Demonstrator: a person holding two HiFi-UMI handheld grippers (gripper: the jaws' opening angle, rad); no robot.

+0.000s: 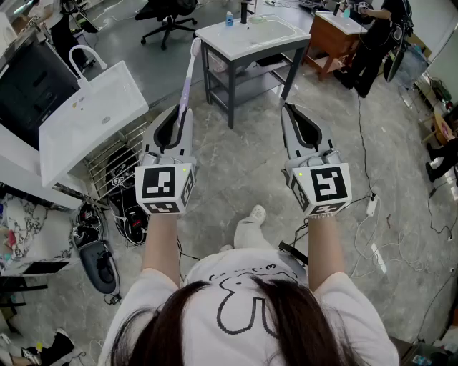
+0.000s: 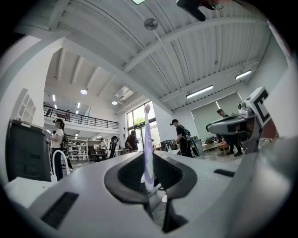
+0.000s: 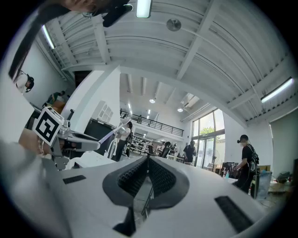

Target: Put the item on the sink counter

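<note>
Gripped toothbrush [image 1: 187,71] upright between narrow jaws of left gripper [image 1: 182,111], in air well short of sink counter [image 1: 215,33] ahead, with right gripper [image 1: 286,107] closed, empty.

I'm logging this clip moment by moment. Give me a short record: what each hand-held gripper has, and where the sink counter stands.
left hand-held gripper: shut on toothbrush, brush end pointing ahead
right hand-held gripper: jaws together, nothing between them
sink counter: ahead, beyond both grippers
on counter: blue bottle
second sink: at the left, tilted
task stage: toothbrush not yet on the counter
</note>
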